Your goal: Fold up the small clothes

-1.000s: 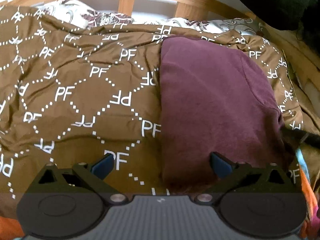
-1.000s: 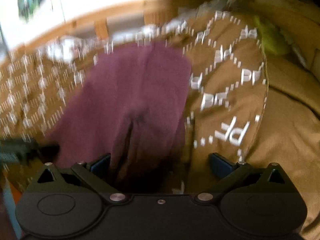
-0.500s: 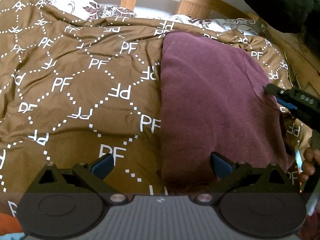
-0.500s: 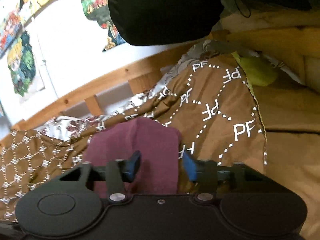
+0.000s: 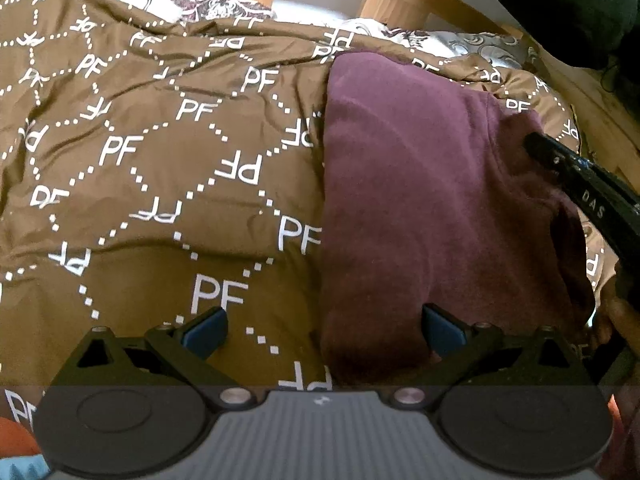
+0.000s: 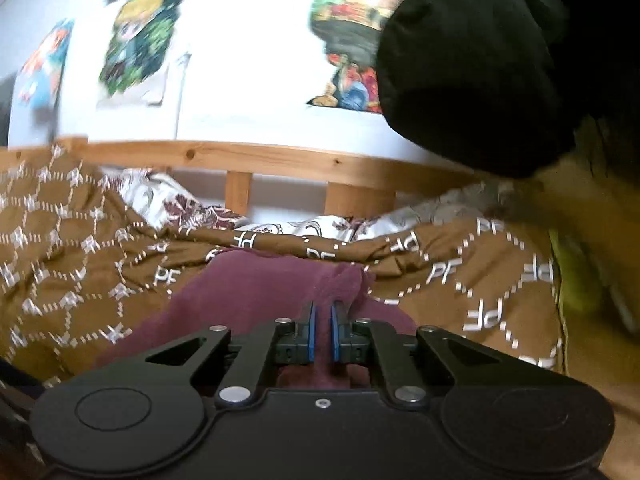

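Having just closed, right gripper (image 6: 322,320) jaws now clenched on maroon garment (image 5: 420,184) edge; left gripper (image 5: 324,330) jaws still released.

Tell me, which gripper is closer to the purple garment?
The right gripper: its jaws have just closed on the purple garment's far corner. The left gripper is open at the near edge, not gripping.

You have a brown duvet (image 5: 168,184) with white PF lettering spread over the bed. Beyond it, a floral pillow (image 6: 168,204) lies against the wooden slatted headboard (image 6: 280,160). Above the headboard, colourful posters (image 6: 140,44) hang on the white wall.
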A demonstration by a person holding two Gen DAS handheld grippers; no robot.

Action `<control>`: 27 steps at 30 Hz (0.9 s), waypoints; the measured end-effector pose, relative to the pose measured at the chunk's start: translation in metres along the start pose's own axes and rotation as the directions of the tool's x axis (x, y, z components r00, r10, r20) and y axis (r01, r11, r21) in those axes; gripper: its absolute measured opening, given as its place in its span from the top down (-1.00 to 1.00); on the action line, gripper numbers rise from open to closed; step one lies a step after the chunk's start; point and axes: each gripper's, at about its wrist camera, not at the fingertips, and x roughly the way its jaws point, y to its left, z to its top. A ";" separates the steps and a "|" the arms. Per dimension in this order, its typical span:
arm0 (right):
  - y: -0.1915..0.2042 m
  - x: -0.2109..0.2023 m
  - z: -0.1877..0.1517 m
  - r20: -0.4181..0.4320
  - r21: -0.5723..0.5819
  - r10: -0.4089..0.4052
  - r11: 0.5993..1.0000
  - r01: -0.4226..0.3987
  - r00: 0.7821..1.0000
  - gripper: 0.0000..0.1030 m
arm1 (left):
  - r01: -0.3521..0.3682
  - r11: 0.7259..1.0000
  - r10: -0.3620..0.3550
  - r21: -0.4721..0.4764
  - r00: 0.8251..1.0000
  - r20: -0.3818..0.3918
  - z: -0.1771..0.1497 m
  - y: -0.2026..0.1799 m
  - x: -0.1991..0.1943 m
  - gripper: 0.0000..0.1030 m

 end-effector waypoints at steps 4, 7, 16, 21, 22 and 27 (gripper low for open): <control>-0.026 0.012 0.001 -0.020 0.082 -0.054 0.995 0.056 0.998 0.87 | 0.000 1.000 0.000 0.012 1.000 -0.004 -0.001 -0.001 0.000 -1.00; -0.054 0.019 -0.005 -0.086 0.250 -0.026 0.967 0.047 0.996 0.86 | 0.001 1.000 -0.001 0.012 1.000 -0.005 -0.001 -0.001 0.000 -1.00; -0.091 0.040 -0.022 -0.100 0.582 0.156 0.810 -0.070 0.983 0.57 | 0.003 1.000 -0.003 0.012 1.000 -0.006 -0.001 0.000 0.001 -1.00; -0.060 0.031 -0.004 -0.040 0.380 0.126 0.919 -0.101 0.991 0.82 | -0.001 1.000 0.001 0.012 1.000 -0.009 -0.001 0.000 0.002 -1.00; -0.049 0.026 0.001 -0.019 0.308 0.131 0.944 -0.119 0.991 0.82 | -0.003 1.000 0.003 0.012 1.000 -0.009 -0.002 0.000 0.003 -1.00; 0.002 0.013 0.015 0.008 0.068 0.221 0.973 -0.221 0.975 0.83 | -0.005 1.000 0.006 0.022 1.000 -0.010 -0.002 -0.001 0.003 -1.00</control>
